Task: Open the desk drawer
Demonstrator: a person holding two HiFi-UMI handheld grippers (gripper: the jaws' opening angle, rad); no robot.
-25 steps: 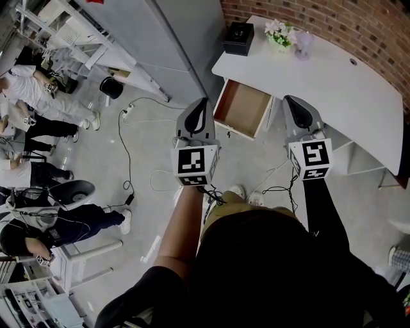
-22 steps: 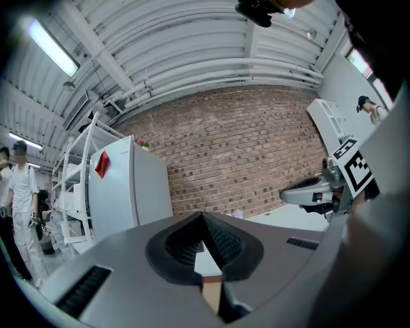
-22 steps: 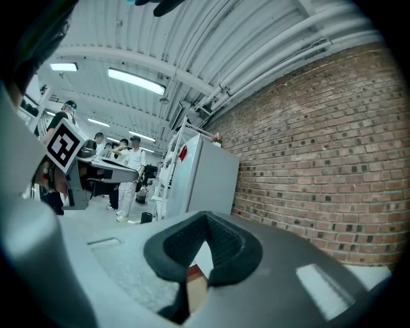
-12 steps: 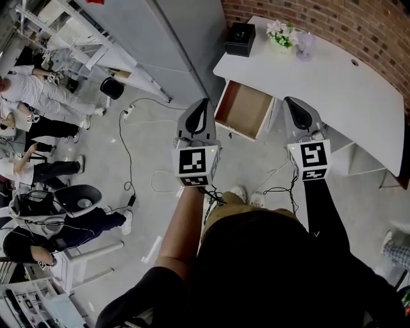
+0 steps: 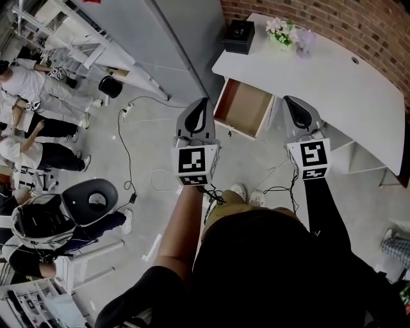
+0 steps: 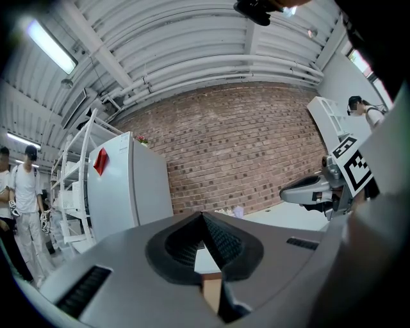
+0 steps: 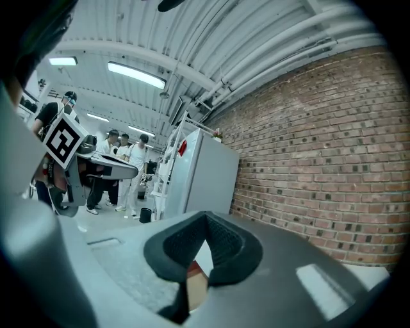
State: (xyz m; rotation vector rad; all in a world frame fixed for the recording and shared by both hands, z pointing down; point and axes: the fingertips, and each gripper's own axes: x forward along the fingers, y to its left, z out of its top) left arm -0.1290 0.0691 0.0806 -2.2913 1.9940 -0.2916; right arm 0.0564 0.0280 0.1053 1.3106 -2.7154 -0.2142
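jaws clenched empty, left gripper (image 5: 204,102) & right gripper (image 5: 289,100); drawer (image 5: 242,107) plainly open only in head view.

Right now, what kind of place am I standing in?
Likely a lab or workshop staged as an office: brick wall, white desk with an open drawer, bare metal shelving.

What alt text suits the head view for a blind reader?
From above, a white desk by a brick wall has its drawer pulled open; a person holds the left tool and right tool, both shut, near its front. A black box and flowers sit on the desk.
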